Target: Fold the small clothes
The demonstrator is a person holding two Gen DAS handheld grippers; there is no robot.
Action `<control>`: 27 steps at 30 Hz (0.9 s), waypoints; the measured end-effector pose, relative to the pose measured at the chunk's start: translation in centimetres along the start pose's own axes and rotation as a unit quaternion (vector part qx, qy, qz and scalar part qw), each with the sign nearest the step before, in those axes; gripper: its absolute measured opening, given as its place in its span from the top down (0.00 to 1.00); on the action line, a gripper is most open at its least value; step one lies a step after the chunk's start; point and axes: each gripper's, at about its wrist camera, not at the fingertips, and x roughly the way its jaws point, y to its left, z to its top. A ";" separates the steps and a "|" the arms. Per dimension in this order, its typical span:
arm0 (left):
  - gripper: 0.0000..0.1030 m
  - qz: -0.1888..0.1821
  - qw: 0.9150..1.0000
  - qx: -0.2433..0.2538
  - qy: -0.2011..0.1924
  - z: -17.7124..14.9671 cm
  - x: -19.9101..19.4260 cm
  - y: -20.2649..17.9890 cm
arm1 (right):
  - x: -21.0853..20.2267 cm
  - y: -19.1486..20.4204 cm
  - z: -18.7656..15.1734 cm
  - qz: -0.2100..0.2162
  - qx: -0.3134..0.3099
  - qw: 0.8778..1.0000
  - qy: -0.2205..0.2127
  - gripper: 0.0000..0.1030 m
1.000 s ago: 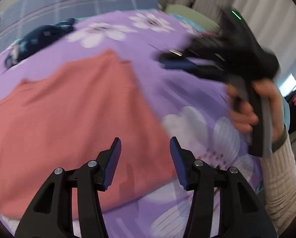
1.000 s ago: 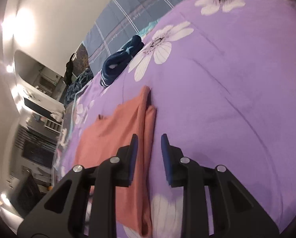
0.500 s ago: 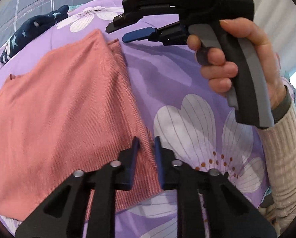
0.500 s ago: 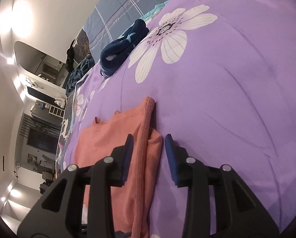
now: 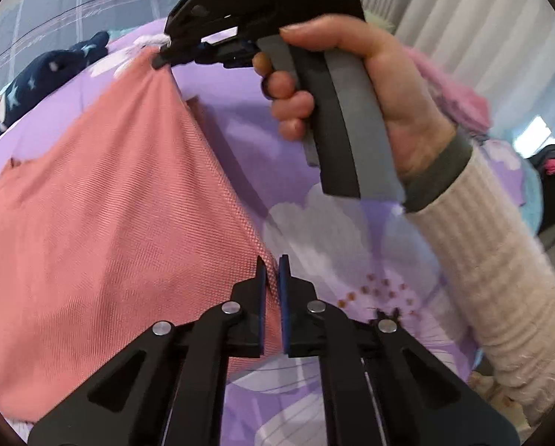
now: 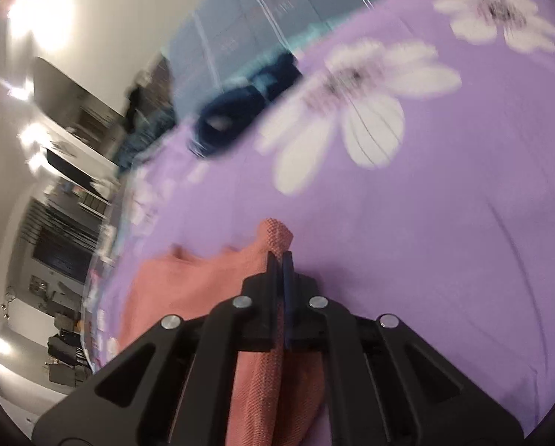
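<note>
Now both grippers are clamped on the same salmon-pink garment (image 5: 102,215), which lies spread on a purple bedspread (image 5: 240,141) printed with big white flowers. From the left wrist camera, the left gripper (image 5: 272,271) has just closed its jaws on the near right edge of the cloth; a thin strip of the pink fabric shows pinched between the two blue pads. Farther up the same edge, the right gripper (image 5: 166,57) bites the far corner of the garment, and the cloth runs taut and raised between the two grips. A person's right hand (image 5: 355,96) wraps the grey handle of that gripper, a finger on its trigger, and a ribbed cream sleeve (image 5: 500,278) with a dark cuff covers the wrist. From the right wrist camera, somewhat blurred, the right gripper (image 6: 280,260) has its jaws just drawn together on a folded ridge of the pink fabric (image 6: 273,238), which pokes out beyond the fingertips. A dark navy garment with pale stars (image 5: 43,81) lies well apart, near the far edge of the bedspread, against a blue checked cover (image 5: 73,11).
</note>
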 end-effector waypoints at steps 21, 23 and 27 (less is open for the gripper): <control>0.65 0.010 0.998 0.036 0.043 -2.1 1.8 -1.3 | -1.3 -3.2 -3.4 -0.006 0.014 0.996 0.091 0.56; 0.65 0.005 0.998 0.031 0.049 -2.3 2.2 -1.3 | -0.3 -2.7 -4.0 -0.030 -0.007 0.993 0.114 0.51; 0.72 -0.018 0.997 0.054 0.045 -2.5 2.2 -2.1 | -0.5 -2.3 -3.3 -0.053 -0.003 0.995 0.083 0.95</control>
